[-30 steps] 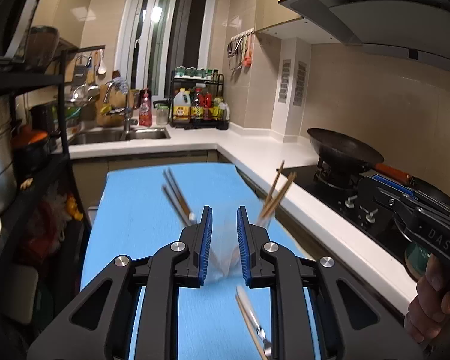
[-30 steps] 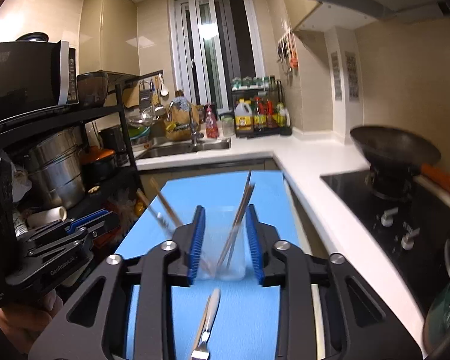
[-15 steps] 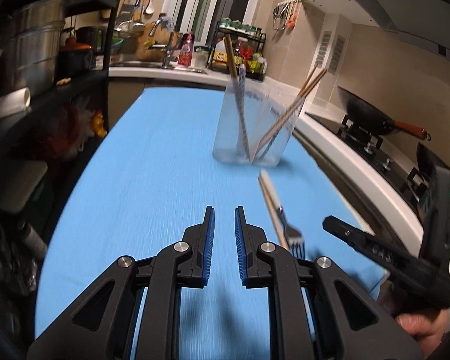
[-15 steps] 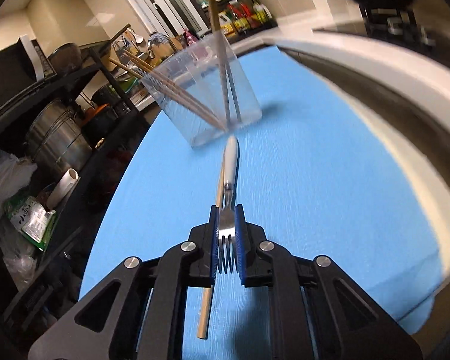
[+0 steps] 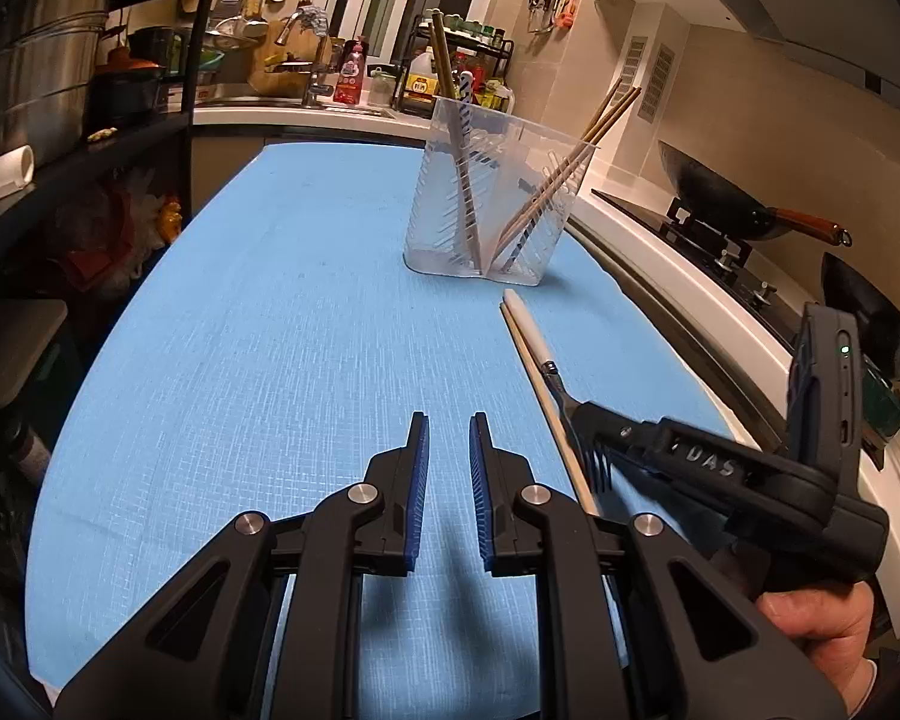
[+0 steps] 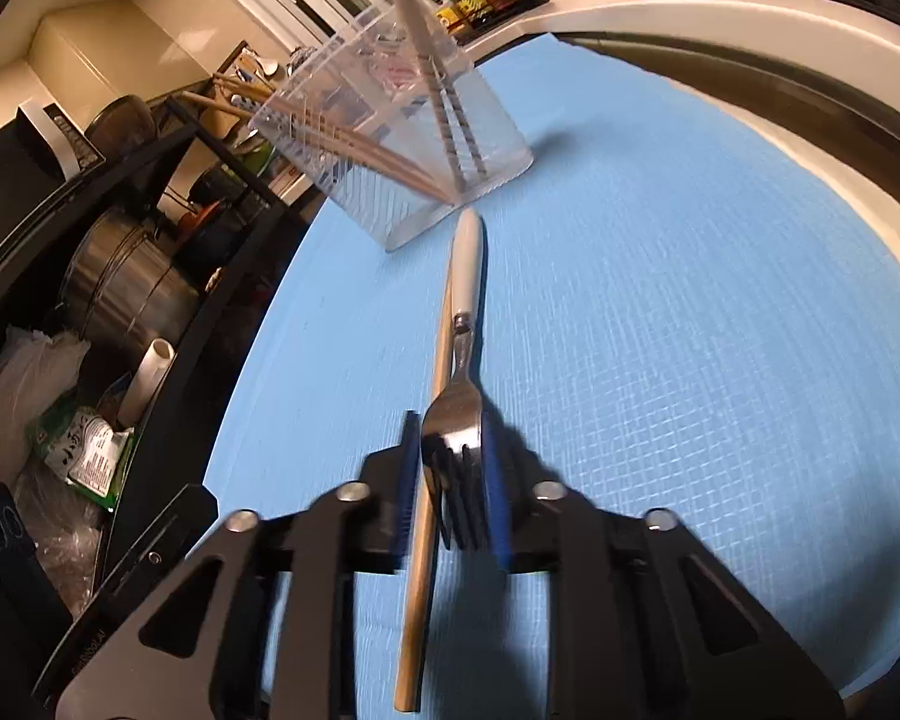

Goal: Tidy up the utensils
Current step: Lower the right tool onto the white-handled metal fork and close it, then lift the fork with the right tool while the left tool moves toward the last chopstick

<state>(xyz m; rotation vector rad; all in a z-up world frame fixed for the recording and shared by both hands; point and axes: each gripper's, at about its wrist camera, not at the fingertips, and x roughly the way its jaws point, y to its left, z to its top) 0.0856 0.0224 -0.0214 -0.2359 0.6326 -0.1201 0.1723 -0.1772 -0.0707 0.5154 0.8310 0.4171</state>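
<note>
A clear plastic utensil holder (image 5: 492,204) (image 6: 402,120) stands on the blue mat (image 5: 270,360) and holds several chopsticks. A fork with a white handle (image 6: 465,324) (image 5: 534,336) lies in front of the holder, beside a single wooden chopstick (image 6: 420,570) (image 5: 540,396). My right gripper (image 6: 453,468) (image 5: 594,444) has its jaws closed around the fork's head, with the tines between the blue pads. My left gripper (image 5: 449,450) hovers low over the mat to the left of the fork, jaws a little apart and empty.
A black shelf rack (image 5: 90,138) with steel pots stands along the mat's left edge. A white counter (image 5: 678,276) with a hob and a wok (image 5: 720,204) runs along the right. A sink (image 5: 288,99) and bottles are at the back.
Both grippers have dropped from around the holder to the near end of the mat. My right gripper has closed on the fork's head and holds it there. My left gripper stays empty.
</note>
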